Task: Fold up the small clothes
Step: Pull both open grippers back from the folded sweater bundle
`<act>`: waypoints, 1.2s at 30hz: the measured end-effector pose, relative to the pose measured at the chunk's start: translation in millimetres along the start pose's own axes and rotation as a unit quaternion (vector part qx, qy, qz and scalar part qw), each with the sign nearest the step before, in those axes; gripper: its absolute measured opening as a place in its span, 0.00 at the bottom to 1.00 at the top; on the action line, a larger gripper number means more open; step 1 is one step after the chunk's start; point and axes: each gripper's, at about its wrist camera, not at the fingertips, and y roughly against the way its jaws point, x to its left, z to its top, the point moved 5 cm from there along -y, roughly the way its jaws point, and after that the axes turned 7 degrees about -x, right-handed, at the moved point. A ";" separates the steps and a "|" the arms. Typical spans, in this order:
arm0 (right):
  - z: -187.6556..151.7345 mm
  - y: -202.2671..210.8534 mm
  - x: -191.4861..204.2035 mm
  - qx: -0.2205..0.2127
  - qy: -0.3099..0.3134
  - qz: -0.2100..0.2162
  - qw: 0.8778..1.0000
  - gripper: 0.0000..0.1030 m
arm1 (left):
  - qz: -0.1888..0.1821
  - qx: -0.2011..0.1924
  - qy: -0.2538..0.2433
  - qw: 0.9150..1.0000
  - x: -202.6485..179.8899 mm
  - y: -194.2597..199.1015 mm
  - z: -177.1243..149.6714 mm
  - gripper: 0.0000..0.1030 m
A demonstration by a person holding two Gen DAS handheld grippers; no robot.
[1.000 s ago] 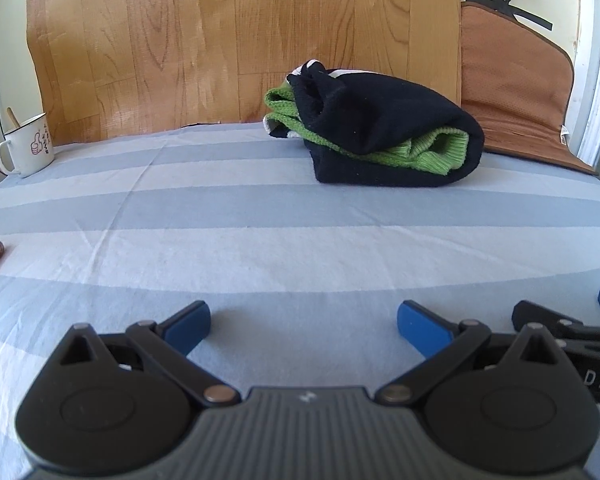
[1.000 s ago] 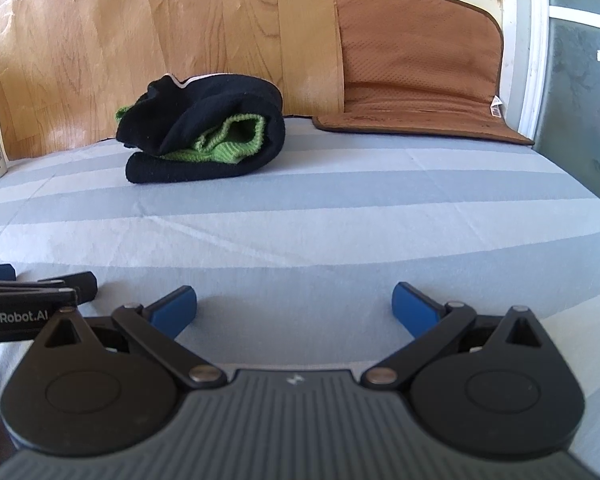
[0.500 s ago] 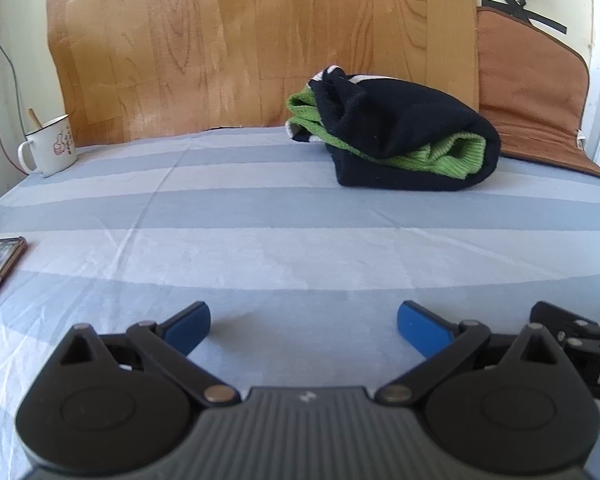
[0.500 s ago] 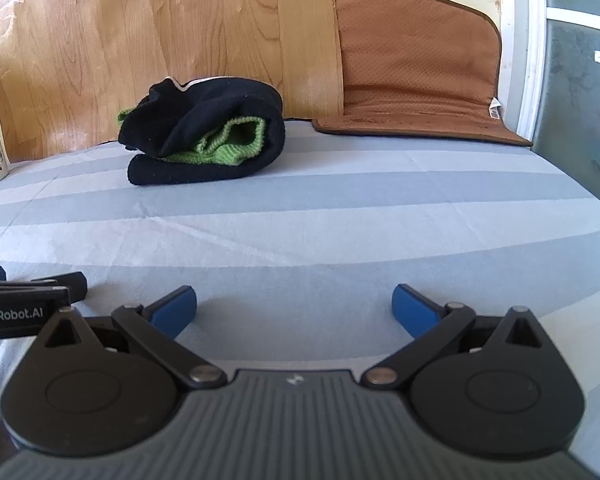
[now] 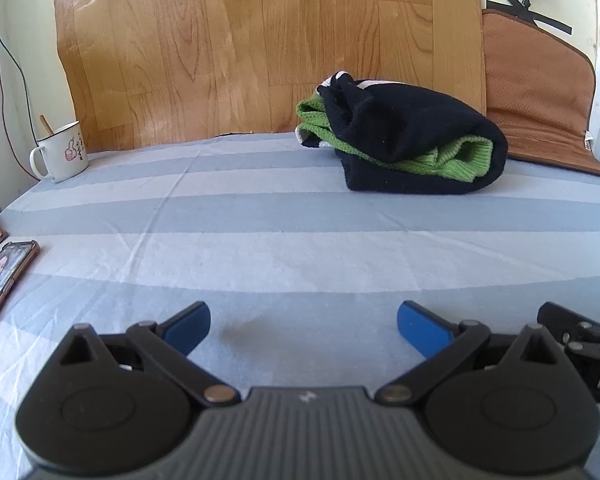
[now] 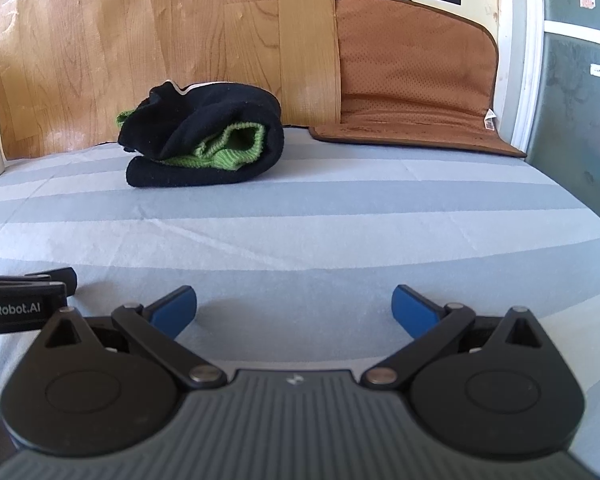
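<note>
A folded black and green garment point(image 5: 404, 140) lies at the far side of the blue-striped sheet point(image 5: 260, 248); it also shows in the right wrist view point(image 6: 204, 144). My left gripper point(image 5: 303, 328) is open and empty, low over the near part of the sheet, well short of the garment. My right gripper point(image 6: 294, 312) is open and empty, beside the left one and equally far from the garment. Part of the right gripper shows at the right edge of the left wrist view point(image 5: 580, 340), and part of the left one at the left edge of the right wrist view point(image 6: 20, 296).
A white mug point(image 5: 60, 152) stands at the far left, and a phone point(image 5: 0, 276) lies at the left edge. A brown cushion point(image 6: 412, 92) leans on the wall at the far right. A wood-grain panel point(image 5: 260, 48) backs the bed.
The left wrist view has turned a little to the left: the garment sits further right in it and the phone shows more. The right gripper has barely moved. Both stay open.
</note>
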 end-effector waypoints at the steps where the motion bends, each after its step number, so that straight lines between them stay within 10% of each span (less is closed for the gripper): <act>1: 0.1 0.1 0.5 0.000 0.001 -0.001 1.000 1.00 | 0.000 0.000 0.000 1.000 0.3 0.1 -0.1 1.00; 36: 0.2 6.4 2.2 -0.020 -0.004 -0.001 1.000 1.00 | 0.017 -0.008 0.014 1.000 8.4 3.8 -0.5 1.00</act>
